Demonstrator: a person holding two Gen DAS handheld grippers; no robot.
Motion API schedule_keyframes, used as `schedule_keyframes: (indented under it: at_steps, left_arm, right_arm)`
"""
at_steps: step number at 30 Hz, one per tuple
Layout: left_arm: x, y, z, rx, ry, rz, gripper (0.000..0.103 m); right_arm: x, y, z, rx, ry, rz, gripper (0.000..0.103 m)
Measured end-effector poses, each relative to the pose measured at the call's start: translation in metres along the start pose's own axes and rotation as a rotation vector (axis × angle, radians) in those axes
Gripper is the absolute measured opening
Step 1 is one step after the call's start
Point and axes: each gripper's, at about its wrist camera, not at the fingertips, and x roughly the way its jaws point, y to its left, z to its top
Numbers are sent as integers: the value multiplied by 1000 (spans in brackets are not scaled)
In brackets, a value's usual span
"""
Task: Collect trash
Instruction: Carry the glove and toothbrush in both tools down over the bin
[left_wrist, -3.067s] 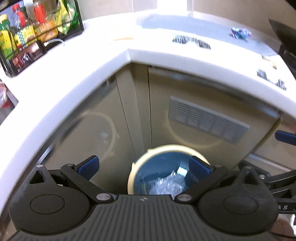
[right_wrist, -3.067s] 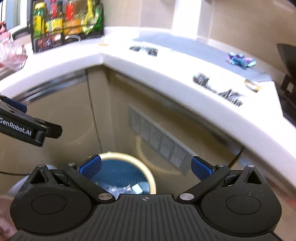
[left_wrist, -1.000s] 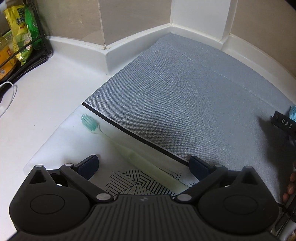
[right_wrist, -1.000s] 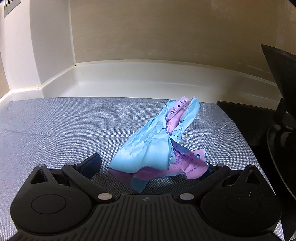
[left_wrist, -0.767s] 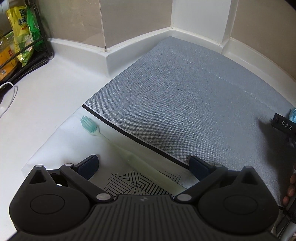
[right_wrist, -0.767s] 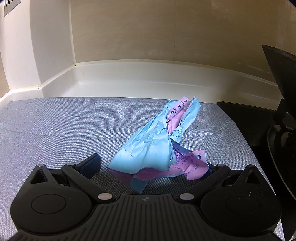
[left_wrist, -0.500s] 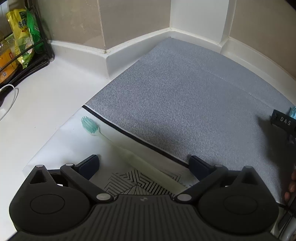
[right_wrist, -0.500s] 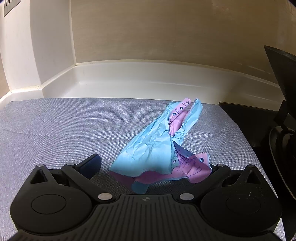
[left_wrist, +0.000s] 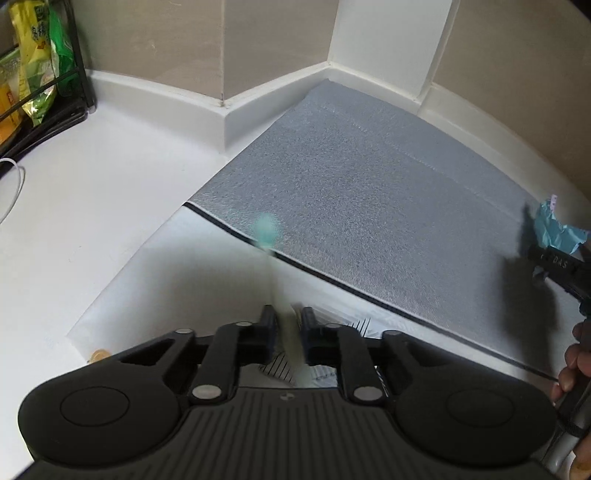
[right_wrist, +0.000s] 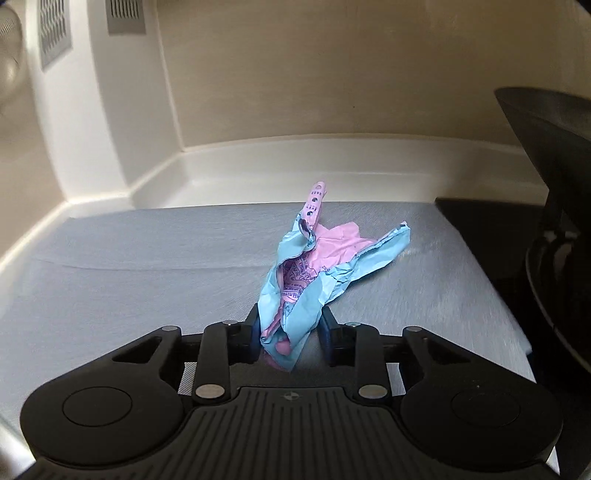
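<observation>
The left gripper (left_wrist: 287, 334) is clamping a pale green toothbrush (left_wrist: 286, 325) by its handle, its jaws having just been closing in on it; the handle is sitting squeezed between the two fingers, and the blurred teal bristle head is sticking out well ahead of the fingertips, lifted off the white paper sheet (left_wrist: 155, 280) lying under the claw. Ahead of the left claw and to its right, a grey fabric mat (left_wrist: 369, 192) is covering the white counter (left_wrist: 92, 177), and far off to the left a black wire rack (left_wrist: 48, 110) with yellow and green packets is standing. The right gripper (right_wrist: 290, 334) is pinching a crumpled blue and pink paper wrapper (right_wrist: 306, 280), its jaws also having just been closing; the lower end of the wrapper is caught between the fingers while the rest is rising ahead of them, above the grey mat. To the right of that claw, a dark pan (right_wrist: 554, 155) is sitting on a black stovetop (right_wrist: 491, 236). In the left wrist view, the right gripper with its wrapper is showing at the far right edge, with the person's fingers (left_wrist: 570, 369) wrapping its handle.
</observation>
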Motion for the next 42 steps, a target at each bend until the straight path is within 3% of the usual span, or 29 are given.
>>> schedule_keyframes:
  at_steps: [10, 22, 37, 42]
  left_arm:
    - [-48, 12, -38, 37, -96, -52, 11]
    - [-116, 20, -84, 24, -190, -133, 11]
    - [-201, 46, -156, 23, -266, -169, 11]
    - [-223, 53, -185, 31, -285, -165, 11]
  right_arm:
    - [-89, -19, -35, -19, -49, 177, 31]
    - [-98, -19, -38, -74, -99, 271, 31]
    - [-235, -18, -87, -217, -206, 464, 32]
    - [-272, -16, -109, -266, -204, 529, 32]
